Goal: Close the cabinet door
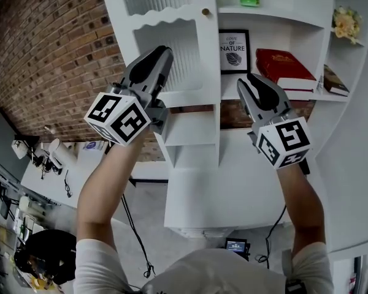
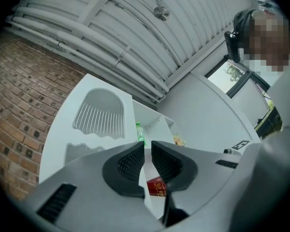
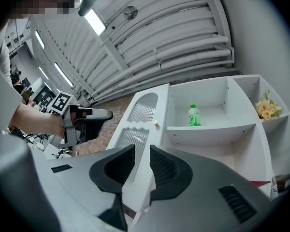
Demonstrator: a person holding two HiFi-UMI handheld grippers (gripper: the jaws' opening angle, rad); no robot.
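A: Cabinet door [image 1: 178, 17], where's its free edge?
B: On the knob [image 1: 205, 11] side, just beside the open shelves. The left gripper [image 1: 164, 51] is in front of the lower pane. The right gripper [image 1: 248, 81] is before the shelves, apart from the door.
A: Fingers?
B: Left ones a narrow slit apart, right ones wider, both empty.
A: Counts?
B: Two ribbed panes, one knob, one green bottle [image 3: 194, 115].
A: Any view differences?
B: Only the head view shows the framed print [image 1: 234, 51].
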